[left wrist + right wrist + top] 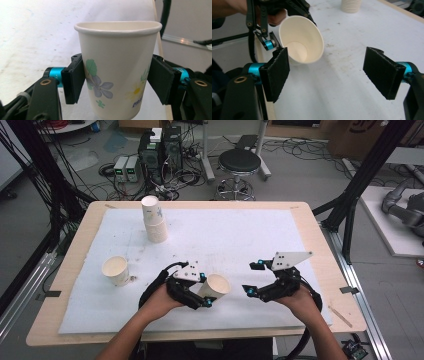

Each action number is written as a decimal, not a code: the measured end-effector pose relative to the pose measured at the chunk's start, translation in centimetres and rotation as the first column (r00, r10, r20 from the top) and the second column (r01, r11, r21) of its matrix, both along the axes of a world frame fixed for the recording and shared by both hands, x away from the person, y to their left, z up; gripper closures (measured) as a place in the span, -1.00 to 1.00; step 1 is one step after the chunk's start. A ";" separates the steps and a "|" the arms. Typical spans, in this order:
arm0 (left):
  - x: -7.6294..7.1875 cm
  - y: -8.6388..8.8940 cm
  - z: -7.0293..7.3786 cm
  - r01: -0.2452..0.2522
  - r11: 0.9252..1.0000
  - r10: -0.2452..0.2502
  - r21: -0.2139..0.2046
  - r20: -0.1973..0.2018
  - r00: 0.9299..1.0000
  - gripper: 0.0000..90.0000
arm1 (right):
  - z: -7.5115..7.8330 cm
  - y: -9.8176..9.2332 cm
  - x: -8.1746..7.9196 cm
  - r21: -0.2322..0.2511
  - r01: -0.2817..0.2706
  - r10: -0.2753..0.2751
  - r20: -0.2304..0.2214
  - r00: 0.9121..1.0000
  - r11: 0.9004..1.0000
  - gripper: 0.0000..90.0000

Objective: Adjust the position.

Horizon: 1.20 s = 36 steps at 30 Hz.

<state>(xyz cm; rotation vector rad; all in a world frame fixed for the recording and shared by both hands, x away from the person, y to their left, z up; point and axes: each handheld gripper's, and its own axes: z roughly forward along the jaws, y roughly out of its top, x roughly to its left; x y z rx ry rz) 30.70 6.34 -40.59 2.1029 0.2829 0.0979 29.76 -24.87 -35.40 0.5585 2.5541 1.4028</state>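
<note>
Between the left tool's (pixel 117 82) foam pads, a tapered flower-printed paper cup (pixel 117 67) (pinched); right tool (pixel 332 71) spread, empty.

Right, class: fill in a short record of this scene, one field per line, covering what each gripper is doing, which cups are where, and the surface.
left gripper: shut on flowered paper cup, tilted
right gripper: open, nothing between its pads
stack of cups: far left of the mat
single cup: upright, near left, standing apart
surface: white mat on wooden table
</note>
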 end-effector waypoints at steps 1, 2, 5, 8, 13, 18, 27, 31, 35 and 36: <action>0.0 0.1 0.0 -0.013 1.000 0.013 -0.010 0.002 1.000 -0.26 | -0.2 -0.3 -0.1 0.006 0.015 -0.015 0.002 1.000 1.000 -0.52; 0.0 0.3 -0.1 -0.026 1.000 0.026 -0.017 0.006 1.000 -0.26 | -0.4 -0.6 -0.1 0.011 0.026 -0.026 -0.001 1.000 1.000 -0.52; 0.3 0.6 -0.4 -0.057 0.998 0.057 -0.038 0.015 0.998 -0.27 | -1.1 -1.3 -0.3 0.010 0.063 -0.063 0.011 0.998 0.998 -0.52; 0.5 1.0 -0.6 -0.102 0.992 0.104 -0.077 0.025 0.994 -0.27 | -1.8 -2.0 -0.4 0.028 0.101 -0.101 0.012 0.995 0.995 -0.52; 0.7 1.6 -0.4 -0.163 0.976 0.173 -0.145 0.055 0.983 -0.28 | -2.4 -3.0 -0.5 0.045 0.149 -0.150 0.018 0.989 0.988 -0.52; 0.8 2.2 0.1 -0.198 0.946 0.228 -0.257 0.094 0.969 -0.28 | -2.3 -3.8 -0.7 0.056 0.184 -0.187 0.037 0.982 0.981 -0.52; 0.7 2.8 0.2 -0.228 0.907 0.287 -0.354 0.126 0.950 -0.28 | -1.9 -4.3 -0.7 0.082 0.207 -0.211 0.053 0.976 0.975 -0.52; 0.8 3.2 0.2 -0.247 0.893 0.316 -0.376 0.132 0.940 -0.28 | -2.0 -4.3 -0.7 0.078 0.211 -0.216 0.052 0.975 0.974 -0.52; 1.0 3.5 0.2 -0.259 0.877 0.333 -0.404 0.126 0.934 -0.29 | -2.0 -4.3 -0.7 0.079 0.209 -0.213 0.052 0.976 0.975 -0.52; 1.1 3.5 0.2 -0.265 0.875 0.340 -0.405 0.124 0.932 -0.29 | -2.0 -4.2 -0.8 0.078 0.208 -0.212 0.054 0.976 0.975 -0.52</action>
